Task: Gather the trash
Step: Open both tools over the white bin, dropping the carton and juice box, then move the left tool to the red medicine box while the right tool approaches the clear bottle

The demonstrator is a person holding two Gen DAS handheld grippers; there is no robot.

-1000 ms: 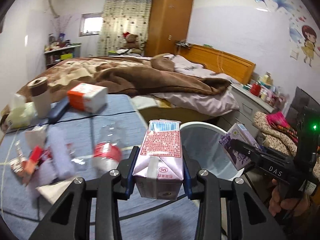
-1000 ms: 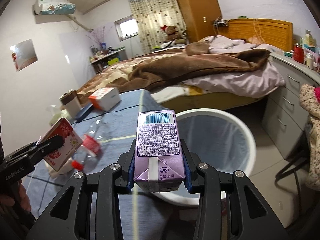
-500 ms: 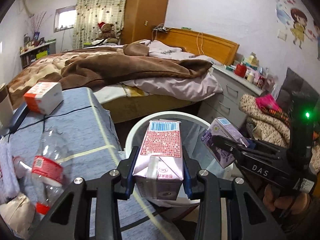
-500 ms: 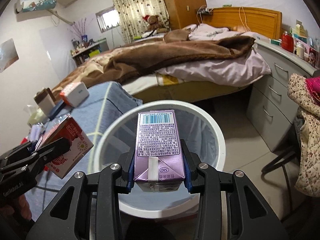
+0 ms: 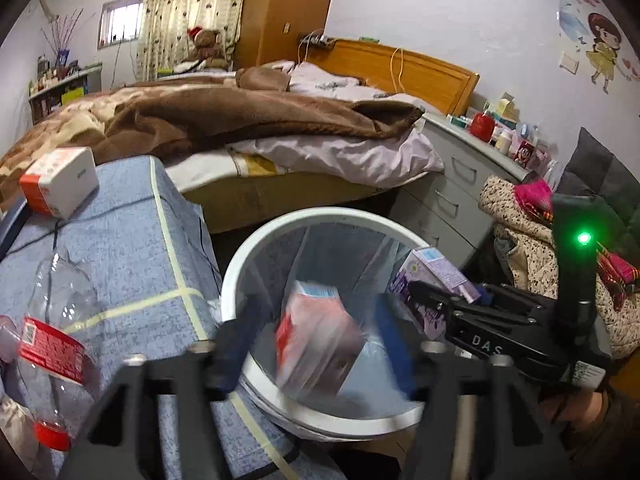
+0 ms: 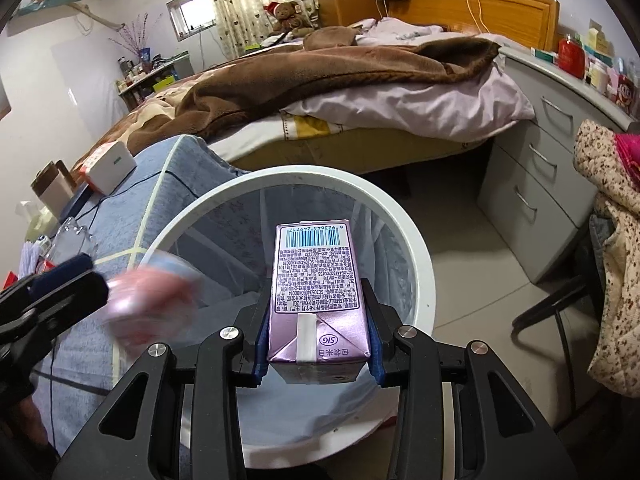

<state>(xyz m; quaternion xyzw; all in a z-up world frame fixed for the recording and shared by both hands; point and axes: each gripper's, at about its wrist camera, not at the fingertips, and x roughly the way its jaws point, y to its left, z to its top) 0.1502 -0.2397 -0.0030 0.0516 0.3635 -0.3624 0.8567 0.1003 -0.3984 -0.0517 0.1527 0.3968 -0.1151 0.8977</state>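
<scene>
Over the white bin (image 6: 416, 248), your left gripper (image 5: 316, 344) is opening around a motion-blurred pink carton (image 5: 320, 336), fingers smeared, while your right gripper (image 6: 316, 340), jaws easing apart, pinches the purple carton (image 6: 316, 288).

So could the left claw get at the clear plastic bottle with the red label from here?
Probably yes: the left claw is opening, dropping its pink carton, and the clear plastic bottle lies uncovered on the blue table beside it.
</scene>
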